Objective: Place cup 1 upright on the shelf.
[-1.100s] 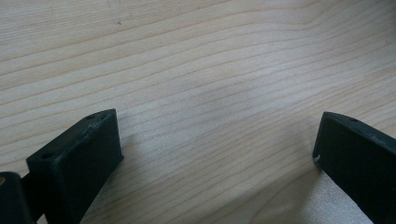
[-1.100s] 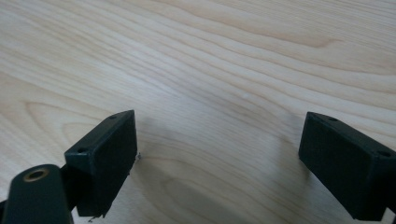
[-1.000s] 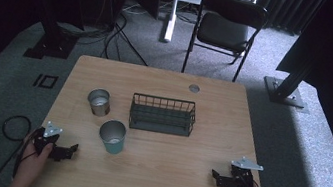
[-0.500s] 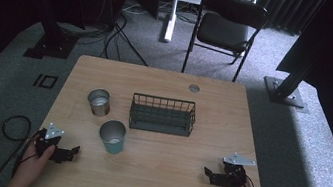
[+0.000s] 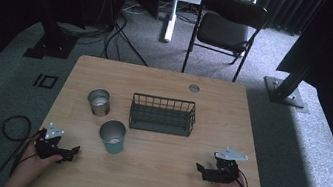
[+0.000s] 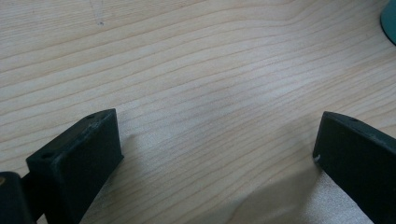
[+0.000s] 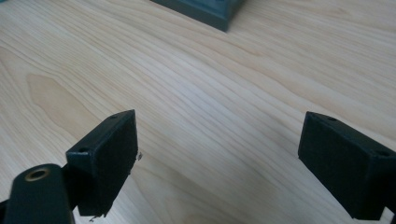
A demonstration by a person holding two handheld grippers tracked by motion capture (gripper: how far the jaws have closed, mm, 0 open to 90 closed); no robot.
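Observation:
A dark wire basket (image 5: 163, 115) stands in the middle of the wooden table (image 5: 166, 81). Left of it sit a silver metal cup (image 5: 99, 102) and, nearer me, a teal cup (image 5: 112, 136). My left gripper (image 5: 73, 152) rests near the front left edge, open, with bare wood between its jaws (image 6: 219, 154); the teal cup's edge (image 6: 389, 21) peeks in at the top right of its view. My right gripper (image 5: 201, 171) lies at the front right, open over bare wood (image 7: 219, 158), with a corner of the basket (image 7: 205, 10) ahead.
A round grommet hole (image 5: 194, 88) sits near the table's far edge. Behind the table stand a black folding chair (image 5: 227, 30) and a white desk leg (image 5: 172, 8). Cables (image 5: 12, 125) lie on the grey carpet at the left.
My right gripper has slid left along the front of the table. The left gripper has stayed almost in place.

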